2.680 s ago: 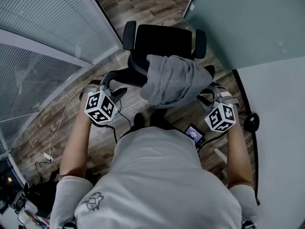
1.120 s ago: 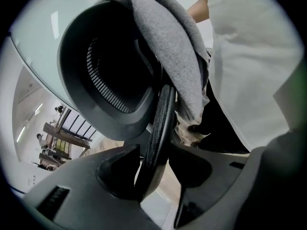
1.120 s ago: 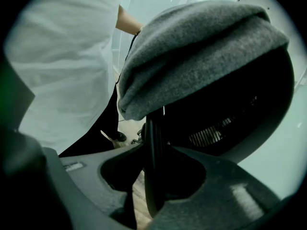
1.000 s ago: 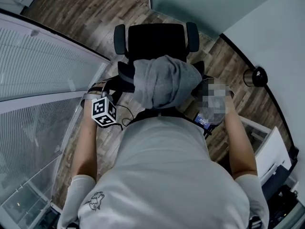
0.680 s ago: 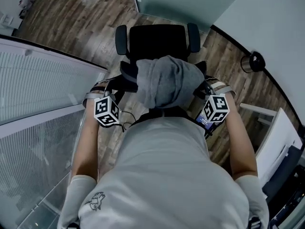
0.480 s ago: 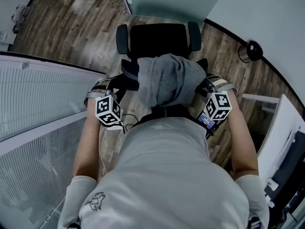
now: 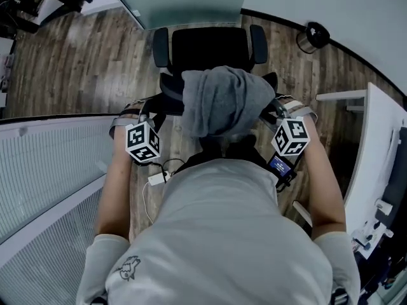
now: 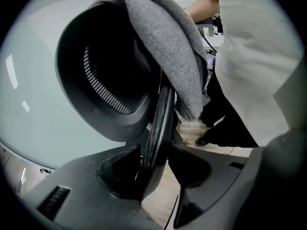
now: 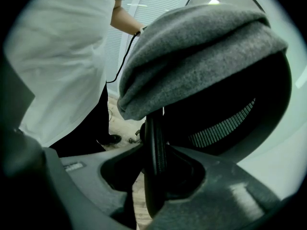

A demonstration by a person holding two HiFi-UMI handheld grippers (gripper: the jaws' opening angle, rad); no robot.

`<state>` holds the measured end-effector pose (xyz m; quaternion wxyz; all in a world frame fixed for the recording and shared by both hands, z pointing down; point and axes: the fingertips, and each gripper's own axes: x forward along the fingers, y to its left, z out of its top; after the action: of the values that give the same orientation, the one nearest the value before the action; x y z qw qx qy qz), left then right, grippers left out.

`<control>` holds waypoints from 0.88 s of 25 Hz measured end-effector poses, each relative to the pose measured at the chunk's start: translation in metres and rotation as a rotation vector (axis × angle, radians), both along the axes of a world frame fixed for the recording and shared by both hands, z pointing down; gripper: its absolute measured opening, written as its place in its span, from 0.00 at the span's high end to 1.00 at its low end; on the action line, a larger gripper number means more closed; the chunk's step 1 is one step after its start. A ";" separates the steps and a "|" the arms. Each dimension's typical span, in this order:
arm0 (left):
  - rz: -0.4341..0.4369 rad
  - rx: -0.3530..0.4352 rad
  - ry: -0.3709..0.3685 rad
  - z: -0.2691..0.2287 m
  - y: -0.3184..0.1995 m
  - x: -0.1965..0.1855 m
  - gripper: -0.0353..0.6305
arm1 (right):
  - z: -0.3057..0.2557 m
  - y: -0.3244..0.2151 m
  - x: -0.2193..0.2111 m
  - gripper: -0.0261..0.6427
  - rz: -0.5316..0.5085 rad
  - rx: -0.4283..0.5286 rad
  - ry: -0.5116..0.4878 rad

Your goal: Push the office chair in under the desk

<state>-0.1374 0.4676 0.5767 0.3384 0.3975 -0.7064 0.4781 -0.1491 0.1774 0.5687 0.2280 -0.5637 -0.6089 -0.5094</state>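
Observation:
The black office chair [image 7: 210, 48] stands in front of me, seat away from me, with a grey cloth [image 7: 222, 99] draped over its backrest. My left gripper [image 7: 151, 108] grips the backrest's left rim and my right gripper [image 7: 277, 108] its right rim. In the left gripper view the mesh-edged rim [image 8: 160, 123] runs down between the jaws of the left gripper [image 8: 158, 163], which press on it. The right gripper view shows the same: the rim [image 9: 154, 138] is clamped in the right gripper [image 9: 156, 170]. A white desk [image 7: 380, 138] lies at the right edge.
A glass partition with blinds [image 7: 51, 176] runs along the left. A pale wall [image 7: 191, 2] stands beyond the chair. A round bin [image 7: 311, 37] sits on the wood floor at upper right. A white adapter and cable [image 7: 156, 178] lie by my feet.
The chair and I have turned together: the partition swung lower left, the bin moved up, the white desk came in at right. Both grippers stay on the backrest.

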 end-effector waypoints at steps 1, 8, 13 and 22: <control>0.019 0.000 0.000 0.000 -0.009 -0.005 0.68 | 0.000 -0.009 0.001 0.79 0.020 0.001 -0.001; 0.148 0.005 0.011 0.000 -0.081 -0.021 0.68 | 0.000 -0.080 0.019 0.79 0.140 0.002 0.002; 0.232 0.003 0.012 0.000 -0.142 -0.026 0.68 | 0.000 -0.137 0.037 0.79 0.232 0.004 0.006; 0.392 0.000 0.017 0.001 -0.257 -0.027 0.68 | 0.000 -0.240 0.082 0.79 0.396 0.006 0.008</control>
<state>-0.1642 0.2108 0.5775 0.2444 0.5315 -0.6126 0.5314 -0.0671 -0.0623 0.5687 0.3277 -0.4343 -0.7054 -0.4543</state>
